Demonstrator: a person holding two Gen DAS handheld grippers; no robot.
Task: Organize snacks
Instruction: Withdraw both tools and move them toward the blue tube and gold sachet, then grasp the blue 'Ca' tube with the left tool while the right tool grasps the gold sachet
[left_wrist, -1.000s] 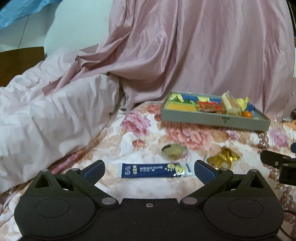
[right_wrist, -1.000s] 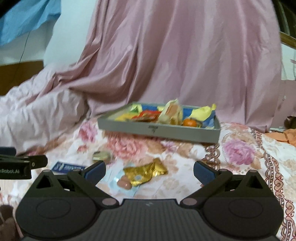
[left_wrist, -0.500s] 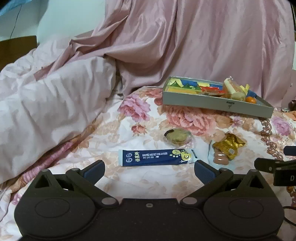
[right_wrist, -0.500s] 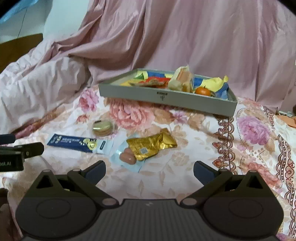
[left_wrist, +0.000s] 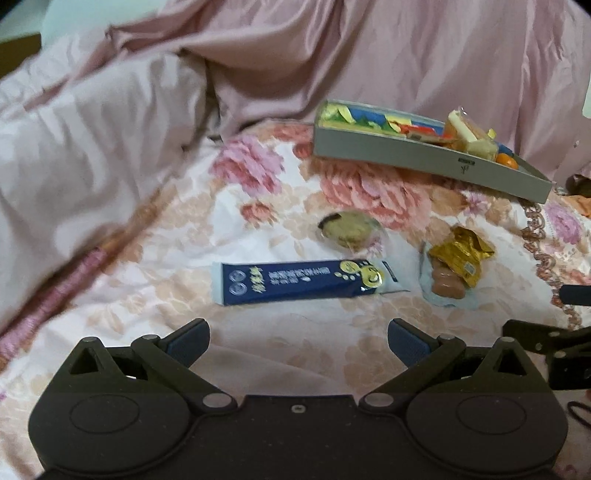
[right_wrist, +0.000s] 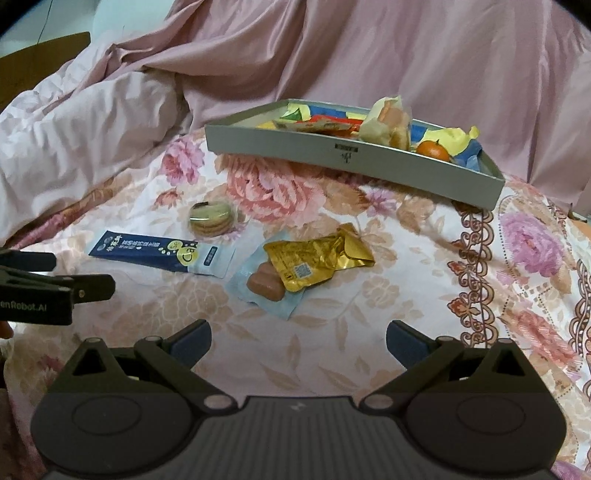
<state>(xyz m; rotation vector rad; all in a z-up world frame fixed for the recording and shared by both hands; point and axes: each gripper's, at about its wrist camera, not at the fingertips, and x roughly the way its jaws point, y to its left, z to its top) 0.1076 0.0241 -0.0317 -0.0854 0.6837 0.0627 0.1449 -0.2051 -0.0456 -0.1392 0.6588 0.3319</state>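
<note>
Lying loose: one blue packet (right_wrist: 155, 254), one cookie pack (right_wrist: 211, 218), seemingly two sausages (right_wrist: 264, 283).

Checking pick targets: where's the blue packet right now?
The blue packet lies flat on the floral sheet, ahead of the open left gripper, with the cookie just behind it and the gold pouch to its right.

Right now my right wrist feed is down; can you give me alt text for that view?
The right claw hangs open and empty over a floral bedsheet, aimed at a gold packet lying on a sausage packet. Left of them lie a blue stick pack and wrapped cookies; a grey tray of snacks sits behind.
</note>
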